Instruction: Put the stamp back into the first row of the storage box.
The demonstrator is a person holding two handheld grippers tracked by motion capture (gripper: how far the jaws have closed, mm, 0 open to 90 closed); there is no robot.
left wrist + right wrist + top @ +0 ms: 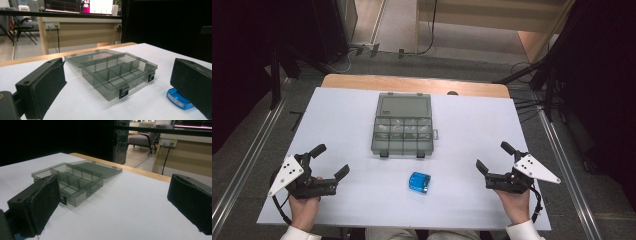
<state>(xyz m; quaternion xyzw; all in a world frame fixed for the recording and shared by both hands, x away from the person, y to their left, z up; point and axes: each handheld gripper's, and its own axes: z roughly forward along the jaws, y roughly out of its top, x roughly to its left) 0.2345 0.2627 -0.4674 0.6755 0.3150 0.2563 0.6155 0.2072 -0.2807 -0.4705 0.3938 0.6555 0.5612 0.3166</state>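
Near edge: left gripper [331,161] and right gripper [493,158], each hand-held, jaws spread wide, gripping nothing. Bare white tabletop [347,125] between them. Small blue case [419,182] just ahead, midway, touching neither. Farther on, smoky compartment box [402,135], lid [404,105] laid open flat behind. Beyond, wooden table edge [362,81], then grey floor [422,65] and dark curtains [607,75].

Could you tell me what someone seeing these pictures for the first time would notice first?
Probably the smoky grey transparent plastic organiser box, lying mid-table with its lid folded open away from the person and its divided compartments exposed. Next, the small bright blue plastic object lying just in front of it on the white table. Flanking both, the left gripper and right gripper rest wide open at the near corners.
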